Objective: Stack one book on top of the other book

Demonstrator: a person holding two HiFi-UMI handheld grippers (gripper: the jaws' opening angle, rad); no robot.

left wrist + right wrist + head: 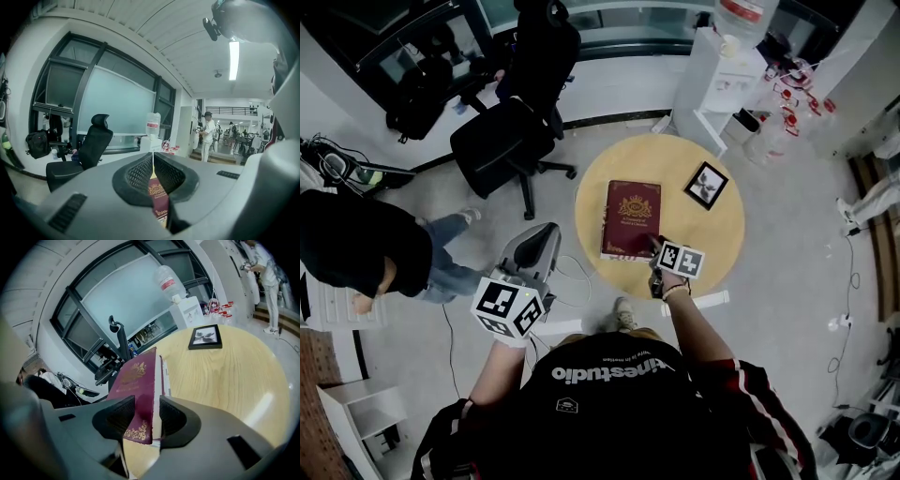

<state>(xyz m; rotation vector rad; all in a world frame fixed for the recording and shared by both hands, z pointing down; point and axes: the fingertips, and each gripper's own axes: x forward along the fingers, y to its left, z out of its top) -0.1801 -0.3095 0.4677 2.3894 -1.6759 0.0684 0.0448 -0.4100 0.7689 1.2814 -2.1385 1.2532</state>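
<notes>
A thick dark red book (630, 218) with gold print lies on the round wooden table (722, 234). My right gripper (657, 251) is shut on its near right corner. In the right gripper view, the red book (136, 380) sits between the two pads of that gripper (149, 414), cover to one side and page edges to the other. A small black-edged book or frame (706, 185) with a picture on it lies flat at the table's far right, apart from the red one. My left gripper (546, 232) hangs off the table to the left, shut and empty (153, 161).
A black office chair (502, 141) stands on the floor left of the table. A person in dark clothes (356, 248) sits at the far left. A white water dispenser (722, 75) and bottles stand behind the table. A cable (572, 272) runs over the floor near the table's left edge.
</notes>
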